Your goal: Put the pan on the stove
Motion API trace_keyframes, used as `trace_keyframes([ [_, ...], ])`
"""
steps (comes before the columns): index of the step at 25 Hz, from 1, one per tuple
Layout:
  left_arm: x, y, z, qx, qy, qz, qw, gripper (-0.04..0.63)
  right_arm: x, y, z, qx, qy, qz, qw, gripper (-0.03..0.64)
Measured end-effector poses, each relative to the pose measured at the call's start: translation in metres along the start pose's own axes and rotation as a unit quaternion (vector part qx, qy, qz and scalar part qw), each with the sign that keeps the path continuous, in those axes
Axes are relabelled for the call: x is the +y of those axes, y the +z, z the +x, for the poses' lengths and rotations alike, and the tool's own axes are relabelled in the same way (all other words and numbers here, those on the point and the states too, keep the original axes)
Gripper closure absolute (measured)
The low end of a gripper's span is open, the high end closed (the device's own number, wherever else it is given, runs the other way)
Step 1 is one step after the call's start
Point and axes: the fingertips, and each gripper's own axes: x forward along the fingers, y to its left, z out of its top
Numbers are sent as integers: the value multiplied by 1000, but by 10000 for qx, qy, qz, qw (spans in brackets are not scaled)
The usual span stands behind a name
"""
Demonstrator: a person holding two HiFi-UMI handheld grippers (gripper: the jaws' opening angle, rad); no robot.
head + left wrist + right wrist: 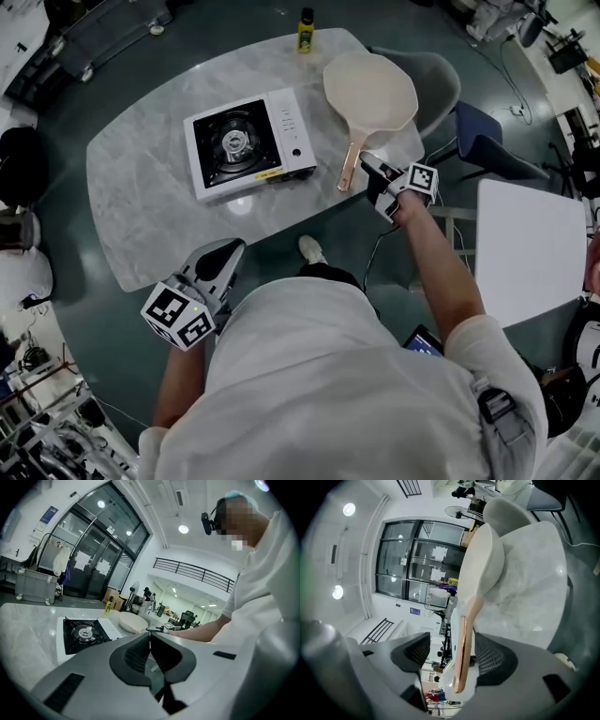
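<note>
A cream pan (370,91) lies on the marble table (141,187), to the right of the white portable stove (248,142); its copper-toned handle (349,164) points toward me. My right gripper (372,176) is at the handle's end. In the right gripper view the pan (487,559) sits ahead and the handle (462,648) runs between the open jaws of the right gripper (452,656), close to the right pad with a gap at the left pad. My left gripper (228,251) hovers off the table's near edge. Seen from its own camera, the left gripper (150,639) is shut and empty.
A yellow bottle (306,30) stands at the table's far edge behind the pan. A grey chair (436,75) and a blue chair (487,141) stand to the right of the table, with a white tabletop (530,248) nearer me. The stove's burner (234,141) is bare.
</note>
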Motion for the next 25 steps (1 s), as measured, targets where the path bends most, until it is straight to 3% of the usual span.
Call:
trace_keyframes([
  [5,7,19,37,76,298,-86,9995,575,-22,35,49,258,247,362,9987,282],
  [11,16,23,52,50,832,-294,9961,575,-39,38,99,858,713,660,9916,288],
  [19,31,25,61,-67,1294,-531,9901,575,-33,48,120,944,1231,890,9839,440],
  [25,36,30,69,-135,1393,-495,9889,575,-41,46,122,1009,882,793,9878,493],
])
